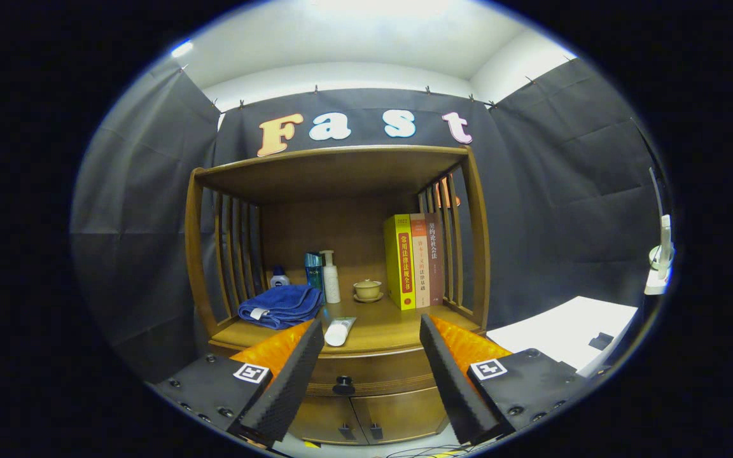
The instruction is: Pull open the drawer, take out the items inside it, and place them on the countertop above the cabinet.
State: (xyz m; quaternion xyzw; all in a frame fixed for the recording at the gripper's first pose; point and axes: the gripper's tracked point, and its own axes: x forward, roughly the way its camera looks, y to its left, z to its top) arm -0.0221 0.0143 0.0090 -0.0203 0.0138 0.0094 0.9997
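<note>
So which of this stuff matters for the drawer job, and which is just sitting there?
For the job: drawer with its knob, countertop, open gripper.

Lying about: blue towel, tube, bottles, lidded cup, books.

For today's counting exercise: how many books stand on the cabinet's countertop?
3: yellow book, orange book, brown book, side by side beyond the open gripper. Others may hide behind.

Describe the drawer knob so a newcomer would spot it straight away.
Start at the wooden cabinet and drop below its countertop to the closed drawer. The knob sits centred, between the open jaws, the only round dark pull; the doors below have small flat handles.
</note>
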